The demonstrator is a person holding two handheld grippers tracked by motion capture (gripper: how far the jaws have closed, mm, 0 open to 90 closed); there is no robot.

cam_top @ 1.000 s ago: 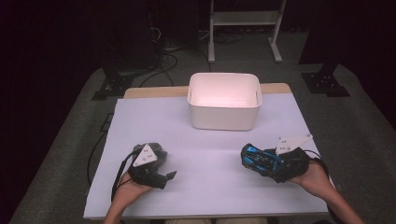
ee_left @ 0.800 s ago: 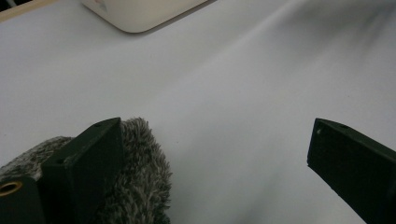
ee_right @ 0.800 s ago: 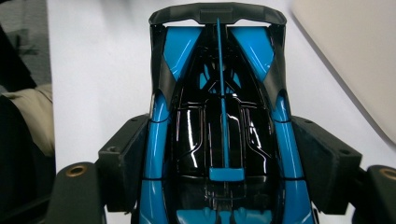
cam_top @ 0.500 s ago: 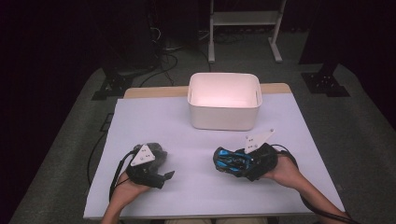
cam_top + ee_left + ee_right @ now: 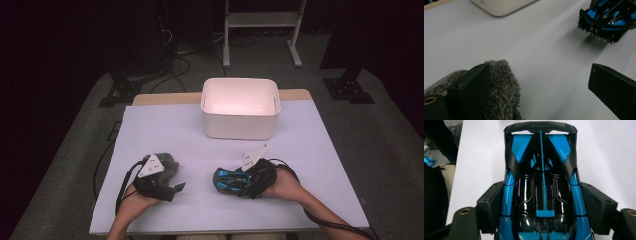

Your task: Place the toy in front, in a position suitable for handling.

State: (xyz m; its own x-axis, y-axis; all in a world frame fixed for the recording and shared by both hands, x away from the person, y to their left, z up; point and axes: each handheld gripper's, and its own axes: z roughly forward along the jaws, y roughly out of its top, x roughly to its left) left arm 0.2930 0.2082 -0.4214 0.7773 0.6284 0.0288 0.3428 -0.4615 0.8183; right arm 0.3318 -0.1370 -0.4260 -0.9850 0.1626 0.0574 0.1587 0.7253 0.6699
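A blue and black toy car (image 5: 226,180) is at the front middle of the white table (image 5: 160,130), close to its surface. My right gripper (image 5: 241,181) is shut on it, and in the right gripper view (image 5: 541,206) both pads press on the sides of the car (image 5: 541,167). My left gripper (image 5: 175,178) rests at the front left, open. A grey furry thing (image 5: 169,161) lies against its left jaw, and in the left gripper view the fur (image 5: 501,87) touches that jaw while the other stands well apart. The car (image 5: 607,21) shows ahead of it.
A white plastic bin (image 5: 240,127) stands at the back middle of the table, its inside bare; its corner (image 5: 499,6) shows in the left gripper view. Cables trail from both grippers. Dark floor and a stand lie beyond the table.
My right gripper has carried the car leftward from the front right to the front middle, and a little lower. The left gripper and the furry thing have stayed put.
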